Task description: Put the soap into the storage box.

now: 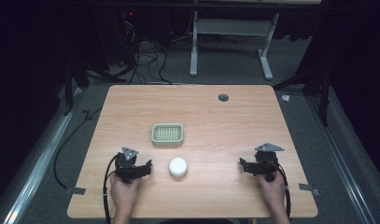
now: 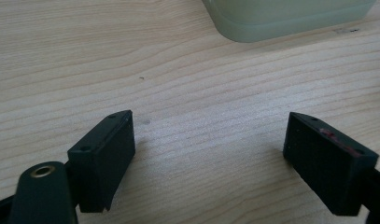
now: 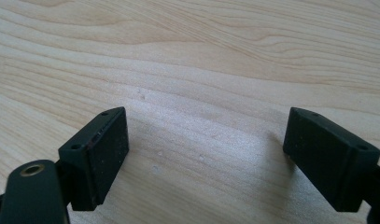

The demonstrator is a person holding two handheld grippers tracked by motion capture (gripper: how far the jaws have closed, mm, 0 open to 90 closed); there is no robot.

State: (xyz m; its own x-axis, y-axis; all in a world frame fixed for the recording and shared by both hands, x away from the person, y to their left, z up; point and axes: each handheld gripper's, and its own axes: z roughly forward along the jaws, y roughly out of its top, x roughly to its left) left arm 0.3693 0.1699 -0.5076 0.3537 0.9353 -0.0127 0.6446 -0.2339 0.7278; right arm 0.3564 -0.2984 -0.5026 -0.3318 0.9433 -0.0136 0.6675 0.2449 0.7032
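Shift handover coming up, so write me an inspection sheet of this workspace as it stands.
Surface: wooden table, bare grain, a dark round hole near the far edge.
Job's things: green soap dish with a grid insert near the centre; white round soap in front of it, apart from it.
Clutter: bits of grey tape at the near corners.
Grippers: left gripper open, holding nothing, beside the soap; right gripper open, holding nothing.
Cables: a black cable trails from the left gripper; loose wires on the floor beyond.
Surroundings: grey carpet, white table frame behind, dark room.
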